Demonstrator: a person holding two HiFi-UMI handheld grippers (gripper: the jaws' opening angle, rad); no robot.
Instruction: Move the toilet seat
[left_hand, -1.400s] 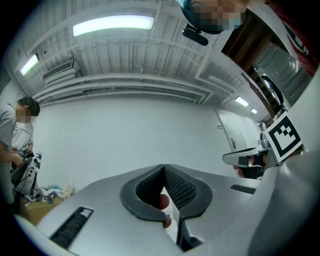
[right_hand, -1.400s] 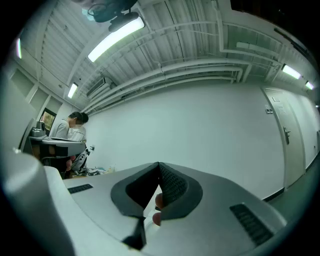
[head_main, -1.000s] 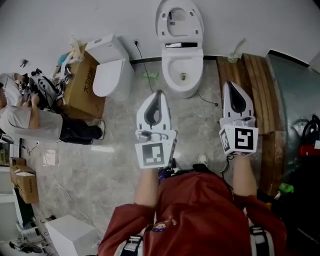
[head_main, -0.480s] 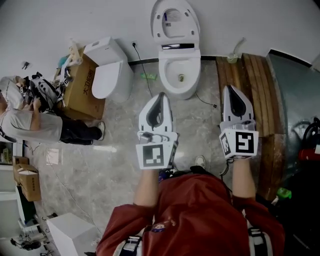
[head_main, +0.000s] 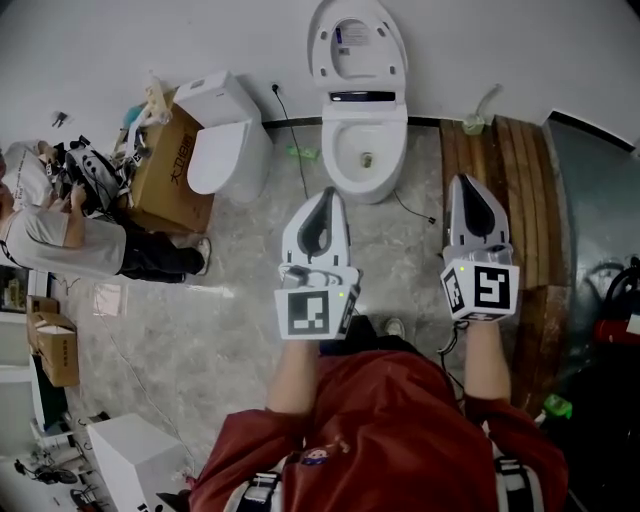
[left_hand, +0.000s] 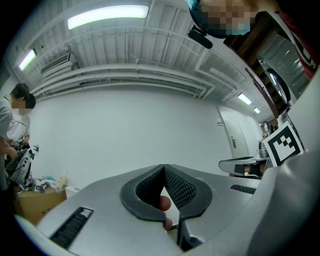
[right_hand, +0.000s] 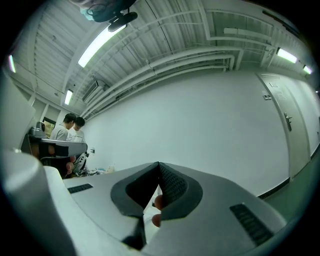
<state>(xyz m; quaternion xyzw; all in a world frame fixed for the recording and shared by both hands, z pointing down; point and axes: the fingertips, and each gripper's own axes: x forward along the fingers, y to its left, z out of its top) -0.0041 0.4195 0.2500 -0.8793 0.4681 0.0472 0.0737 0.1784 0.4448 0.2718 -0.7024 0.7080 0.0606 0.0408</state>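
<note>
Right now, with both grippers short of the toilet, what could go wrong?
1. The left gripper and right gripper are both shut; unless opened, they may only nudge the raised seat rather than grip it.
2. A cable lies on the floor beside the toilet; stepping closer could snag it.

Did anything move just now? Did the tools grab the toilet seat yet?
Hardly anything changed. The left tool and right tool only drifted a tiny bit lower in the head view. Both are shut and empty, so nothing was grabbed or let go. The toilet stayed put, and its lid is still up against the wall.
</note>
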